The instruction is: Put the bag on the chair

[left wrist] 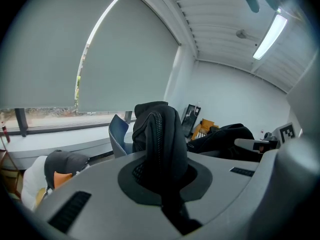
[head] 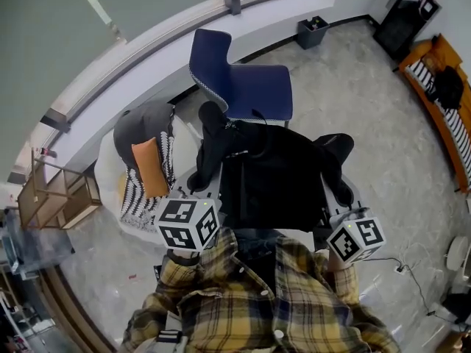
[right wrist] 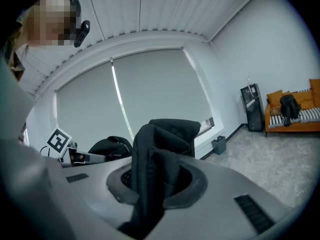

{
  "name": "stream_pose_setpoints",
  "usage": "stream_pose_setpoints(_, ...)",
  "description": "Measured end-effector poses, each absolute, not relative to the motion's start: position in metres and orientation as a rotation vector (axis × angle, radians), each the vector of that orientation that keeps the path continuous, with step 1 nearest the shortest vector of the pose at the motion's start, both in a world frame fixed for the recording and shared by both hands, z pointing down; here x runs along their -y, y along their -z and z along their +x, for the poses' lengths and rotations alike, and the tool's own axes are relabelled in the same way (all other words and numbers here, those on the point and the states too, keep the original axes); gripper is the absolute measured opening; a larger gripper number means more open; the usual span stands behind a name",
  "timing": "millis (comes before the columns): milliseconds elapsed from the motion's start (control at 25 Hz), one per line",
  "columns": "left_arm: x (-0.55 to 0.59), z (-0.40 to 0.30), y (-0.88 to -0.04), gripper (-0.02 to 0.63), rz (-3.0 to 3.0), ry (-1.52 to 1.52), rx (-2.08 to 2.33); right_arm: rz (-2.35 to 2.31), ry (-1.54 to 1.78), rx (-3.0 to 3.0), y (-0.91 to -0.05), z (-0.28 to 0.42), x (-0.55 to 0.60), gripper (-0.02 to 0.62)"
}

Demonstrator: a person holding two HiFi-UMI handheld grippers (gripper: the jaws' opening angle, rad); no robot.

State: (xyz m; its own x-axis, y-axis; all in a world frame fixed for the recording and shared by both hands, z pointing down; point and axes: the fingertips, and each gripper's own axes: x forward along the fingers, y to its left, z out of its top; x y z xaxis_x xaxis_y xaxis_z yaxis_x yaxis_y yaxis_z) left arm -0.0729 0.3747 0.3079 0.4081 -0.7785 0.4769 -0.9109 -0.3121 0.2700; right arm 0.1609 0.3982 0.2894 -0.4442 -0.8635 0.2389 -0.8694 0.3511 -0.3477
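A black bag (head: 268, 175) hangs in front of me, held up between both grippers over the floor just short of the blue chair (head: 243, 83). My left gripper (head: 200, 186) is shut on a padded black strap (left wrist: 160, 134) at the bag's left side. At the right side, my right gripper (head: 340, 193) is shut on another fold of the black strap (right wrist: 160, 154). In the left gripper view the chair (left wrist: 118, 136) shows behind the strap, below the window. The bag's lower part is hidden behind my plaid shirt.
A white armchair (head: 110, 171) with grey, orange and striped cushions stands left of the bag. A wooden shelf (head: 59, 197) is at the far left, a dark bin (head: 313, 31) by the wall, an orange sofa (head: 441, 87) at the right. A cable (head: 405, 271) lies on the floor.
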Motion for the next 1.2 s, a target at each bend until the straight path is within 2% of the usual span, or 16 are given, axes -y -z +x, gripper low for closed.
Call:
stream_pose_setpoints(680, -0.178, -0.096, -0.313, 0.032, 2.196, -0.411, 1.373, 1.706, -0.717, 2.489, -0.287, 0.137, -0.210, 0.069)
stream_pose_setpoints(1200, -0.119, -0.111, -0.326, 0.032, 2.212, -0.457, 1.303, 1.749, -0.741, 2.430, -0.300, 0.126, -0.146, 0.069)
